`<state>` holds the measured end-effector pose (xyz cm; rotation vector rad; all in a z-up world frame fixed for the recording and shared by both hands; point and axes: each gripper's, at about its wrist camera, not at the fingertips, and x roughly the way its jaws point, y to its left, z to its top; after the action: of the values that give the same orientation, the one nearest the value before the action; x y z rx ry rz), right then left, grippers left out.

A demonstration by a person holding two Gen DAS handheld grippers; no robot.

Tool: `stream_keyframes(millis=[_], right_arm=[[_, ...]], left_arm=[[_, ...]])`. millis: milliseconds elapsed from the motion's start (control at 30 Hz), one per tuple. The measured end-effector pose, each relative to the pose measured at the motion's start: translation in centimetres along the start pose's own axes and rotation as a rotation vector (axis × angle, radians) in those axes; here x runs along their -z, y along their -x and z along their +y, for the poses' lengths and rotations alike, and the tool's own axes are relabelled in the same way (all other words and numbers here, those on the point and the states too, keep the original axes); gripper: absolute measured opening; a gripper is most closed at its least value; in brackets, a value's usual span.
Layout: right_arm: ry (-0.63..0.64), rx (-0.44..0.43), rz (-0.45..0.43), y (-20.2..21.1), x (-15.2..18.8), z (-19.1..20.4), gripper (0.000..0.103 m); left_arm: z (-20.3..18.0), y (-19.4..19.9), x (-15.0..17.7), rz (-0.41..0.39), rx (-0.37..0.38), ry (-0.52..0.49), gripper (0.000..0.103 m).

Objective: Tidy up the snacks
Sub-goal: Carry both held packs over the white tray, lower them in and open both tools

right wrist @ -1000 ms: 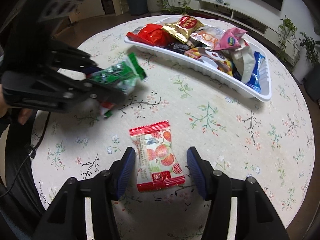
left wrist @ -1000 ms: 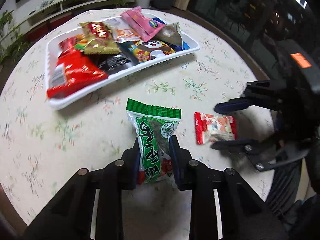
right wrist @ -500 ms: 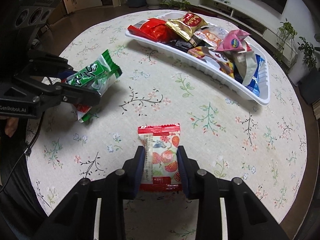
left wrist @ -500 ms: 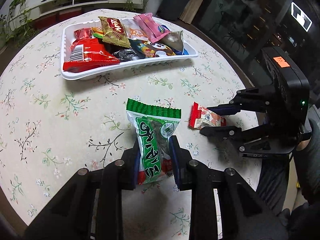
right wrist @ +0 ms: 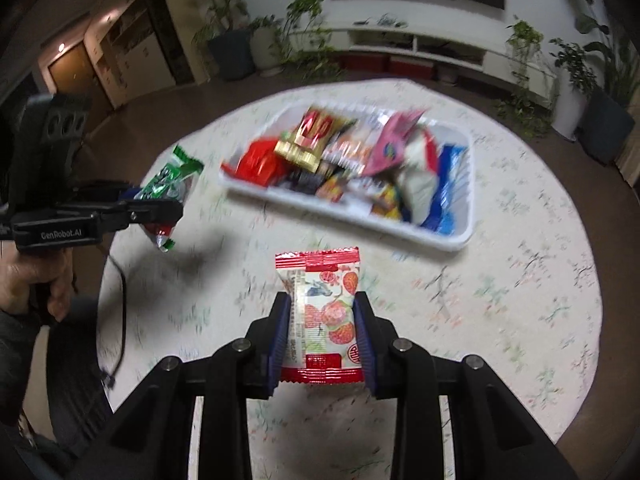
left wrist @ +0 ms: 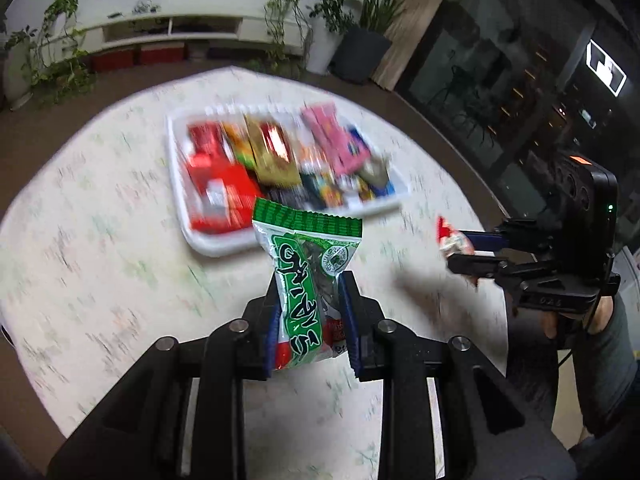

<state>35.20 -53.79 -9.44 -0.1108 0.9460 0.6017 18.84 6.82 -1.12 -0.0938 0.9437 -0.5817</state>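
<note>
My left gripper (left wrist: 310, 308) is shut on a green and white snack packet (left wrist: 306, 280), held up above the round table. In the right wrist view that same gripper (right wrist: 172, 210) and the green packet (right wrist: 172, 178) hang at the left. My right gripper (right wrist: 320, 328) is shut on a red and white strawberry snack packet (right wrist: 322, 312), also lifted off the table. From the left wrist view the right gripper (left wrist: 460, 246) shows at the right, with the strawberry packet (left wrist: 450, 236) sticking out of its fingers. A white tray (left wrist: 208, 246) full of several snack packets lies beyond both.
The table carries a pale floral cloth (right wrist: 520, 280). The tray (right wrist: 456, 240) lies across the far half of the table. A person's hand (right wrist: 36, 284) grips the left gripper's handle. Potted plants (left wrist: 360, 20) and a low white shelf (right wrist: 420, 44) stand past the table.
The right gripper closed on the strawberry packet and lifted it off the table. The left gripper rose with the green packet, and both views now look from higher up toward the tray.
</note>
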Motion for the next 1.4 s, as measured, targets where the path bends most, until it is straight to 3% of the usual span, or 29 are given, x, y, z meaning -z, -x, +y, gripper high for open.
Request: stream_keyframes(millis=[233, 367, 500, 767, 1100, 1267, 1400], right_arm=[[-0.084, 0.026, -0.181, 3.0, -7.4, -1.8, 0.033], [-0.071, 0.030, -0.207, 1.9, -11.3, -1.3, 0.033], [-0.074, 0.031, -0.174, -1.3, -13.5, -1.2, 0.034], [-0.085, 0.069, -0.081, -7.3, -13.5, -1.9, 0.034], [-0.079, 0.094, -0.029, -10.8, -13.3, -2.3, 0.034], [-0.064, 0.105, -0.002, -11.8, -13.0, -2.1, 0.036], [-0.071, 0.110, 0.004, -12.1, -12.8, -2.2, 0.037]], left_arm=[[1.4, 1.1, -7.4, -0.066, -0.043, -0.003, 0.024], [2.6, -0.5, -11.2, -0.057, -0.072, 0.005, 0.024], [3.9, -3.3, -13.4, -0.032, -0.096, 0.030, 0.024], [6.2, -9.3, -13.2, 0.029, -0.112, 0.075, 0.024], [6.7, -11.9, -12.4, 0.050, -0.123, 0.076, 0.027], [6.8, -12.6, -11.7, 0.063, -0.136, 0.078, 0.049], [7.1, -12.7, -11.3, 0.060, -0.125, 0.086, 0.049]])
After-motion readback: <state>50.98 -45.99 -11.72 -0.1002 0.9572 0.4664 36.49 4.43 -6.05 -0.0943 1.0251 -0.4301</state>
